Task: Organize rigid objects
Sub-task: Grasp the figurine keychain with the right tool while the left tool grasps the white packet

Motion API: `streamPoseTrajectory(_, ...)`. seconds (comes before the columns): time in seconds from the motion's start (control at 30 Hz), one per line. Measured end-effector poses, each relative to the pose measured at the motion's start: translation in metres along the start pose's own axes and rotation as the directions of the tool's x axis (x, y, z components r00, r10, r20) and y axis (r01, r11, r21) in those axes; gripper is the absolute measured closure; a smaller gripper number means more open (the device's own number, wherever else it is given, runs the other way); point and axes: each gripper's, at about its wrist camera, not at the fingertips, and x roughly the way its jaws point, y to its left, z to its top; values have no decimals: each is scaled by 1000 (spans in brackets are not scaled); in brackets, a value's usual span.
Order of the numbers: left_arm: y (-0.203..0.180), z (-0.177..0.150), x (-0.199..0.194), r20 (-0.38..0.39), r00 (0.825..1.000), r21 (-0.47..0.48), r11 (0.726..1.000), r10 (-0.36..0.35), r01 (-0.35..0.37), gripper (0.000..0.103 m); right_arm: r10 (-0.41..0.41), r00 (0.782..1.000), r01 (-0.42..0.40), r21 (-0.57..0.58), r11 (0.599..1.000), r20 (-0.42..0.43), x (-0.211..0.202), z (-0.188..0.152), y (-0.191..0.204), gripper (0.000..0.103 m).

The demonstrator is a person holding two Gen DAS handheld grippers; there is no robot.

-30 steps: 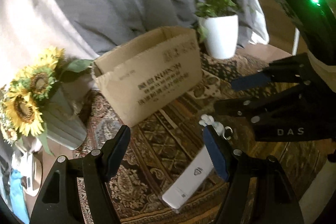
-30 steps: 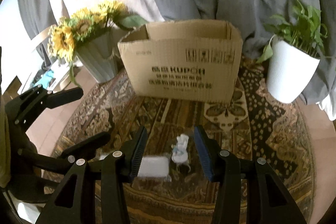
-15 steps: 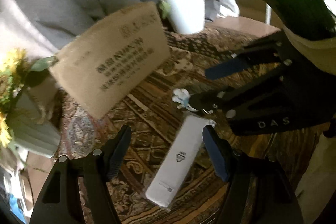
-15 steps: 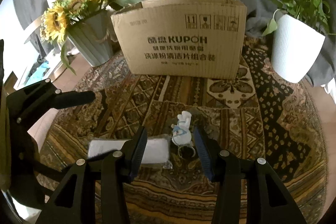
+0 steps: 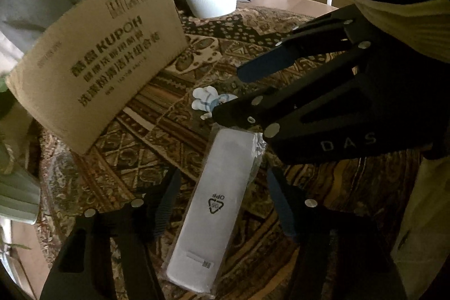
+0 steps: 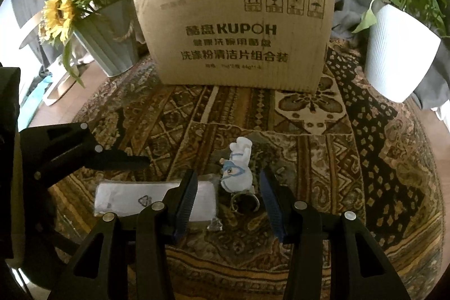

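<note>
A long white box in clear wrap (image 5: pixel 215 201) lies on the patterned rug, between the open fingers of my left gripper (image 5: pixel 222 204). It also shows in the right wrist view (image 6: pixel 126 200), partly behind my left finger. A small white and blue figurine keychain (image 6: pixel 237 170) lies just beyond the box; my right gripper (image 6: pixel 227 201) is open around it, low over the rug. In the left wrist view the figurine (image 5: pixel 209 100) is partly hidden by the right gripper's fingers (image 5: pixel 270 66). A brown cardboard box (image 6: pixel 239 41) stands behind.
A grey pot of sunflowers (image 6: pixel 107 38) stands left of the cardboard box, a white pot with a green plant (image 6: pixel 399 52) to its right. Grey curtains hang behind. The round patterned rug (image 6: pixel 365 159) covers the surface.
Both grippers have moved forward and down. The white box now lies between my left fingers, and the figurine now sits between my right fingers. Both stay open.
</note>
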Motion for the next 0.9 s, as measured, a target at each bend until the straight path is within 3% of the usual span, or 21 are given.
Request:
streamPoseTrajectory(0.37,11,-2,13,-17,998,-26,998,-52,52,50,6,1000,-6,24,1000,-16,17,1,-5,55)
streamPoseTrajectory(0.53,18,-3,15,-16,996,-81,993,-89,88,55,12,1000,-11,41,999,-22,23,3,-9,56)
streamPoseTrajectory(0.9,18,-5,18,-1,997,-148,986,-80,79,58,44,998,-41,74,996,-40,31,4,-13,64)
